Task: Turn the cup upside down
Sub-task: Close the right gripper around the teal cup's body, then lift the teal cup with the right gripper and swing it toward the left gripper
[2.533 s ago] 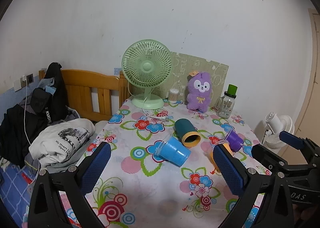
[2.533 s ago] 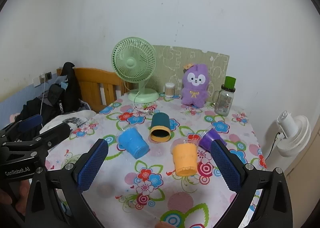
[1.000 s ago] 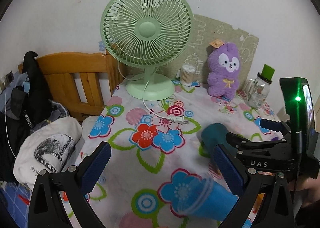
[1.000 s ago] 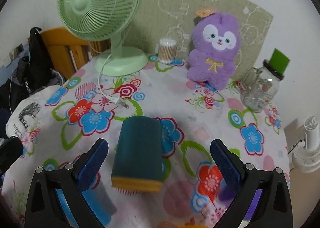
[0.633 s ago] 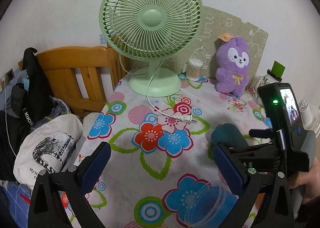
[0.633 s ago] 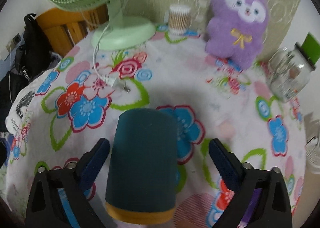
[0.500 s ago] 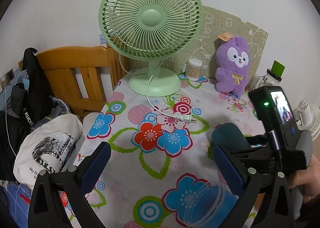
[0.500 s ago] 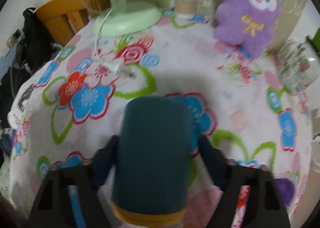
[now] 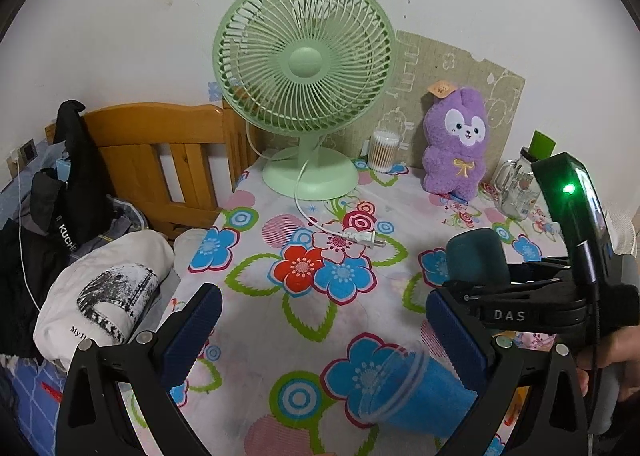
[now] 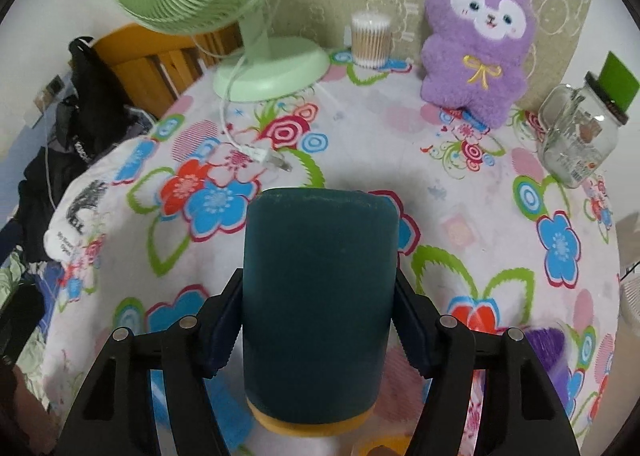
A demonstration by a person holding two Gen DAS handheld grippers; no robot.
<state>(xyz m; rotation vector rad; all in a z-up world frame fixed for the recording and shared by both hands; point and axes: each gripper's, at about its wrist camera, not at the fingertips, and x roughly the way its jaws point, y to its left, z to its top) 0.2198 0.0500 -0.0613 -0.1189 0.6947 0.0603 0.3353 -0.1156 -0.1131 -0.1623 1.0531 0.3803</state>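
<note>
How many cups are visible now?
4. Dark teal cup sits between the right gripper pads; blue cup lies near the left gripper; purple cup and orange cup are mostly hidden.

- The floral tabletop (image 9: 280, 320) lies bare in the middle, between the open left claw (image 9: 324, 336) and the green fan (image 9: 304, 68).
- The fan's cord and plug (image 9: 360, 237) trail across that bare stretch.
- The blue cup (image 9: 412, 396) lies on its side near the left claw's right finger.
- The far edge is lined by fan base, cotton swab jar (image 10: 370, 40), purple plush (image 10: 478, 28) and glass jar (image 10: 580, 136).
- The right claw (image 10: 318, 320), clamped on the teal cup (image 10: 316, 308), fills the near right.
</note>
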